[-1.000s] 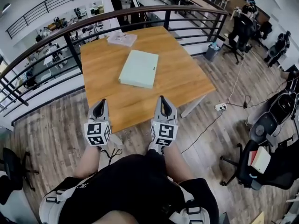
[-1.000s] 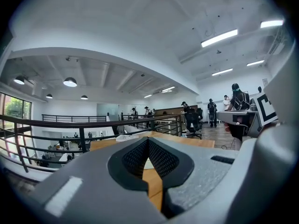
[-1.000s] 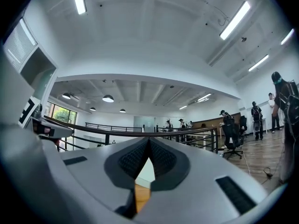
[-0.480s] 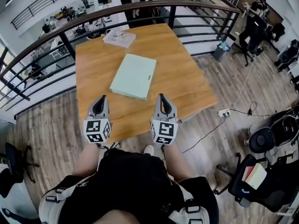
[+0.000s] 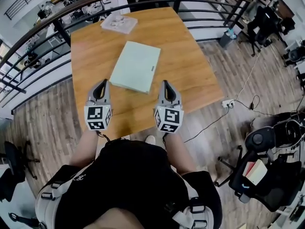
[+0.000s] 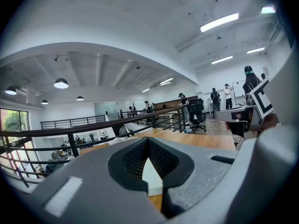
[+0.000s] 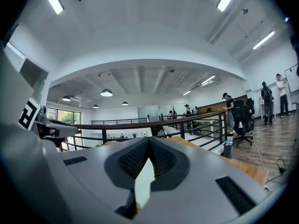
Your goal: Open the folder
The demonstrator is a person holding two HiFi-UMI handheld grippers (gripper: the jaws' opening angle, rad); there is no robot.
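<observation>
Jaws closed and empty, the left gripper (image 5: pixel 102 84) and right gripper (image 5: pixel 165 84) flank the pale green folder (image 5: pixel 136 67), which lies flat just ahead between them, its long axis running away and the left gripper nearer.

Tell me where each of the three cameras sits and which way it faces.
Head view: on the head, steeply down at the folder on the table; torso, forearms, left gripper and right gripper show.
Left gripper view: on that gripper, level along its shut jaws toward the railing.
Right gripper view: likewise, from the right gripper.
Shared: both gripper views see the railing.
</observation>
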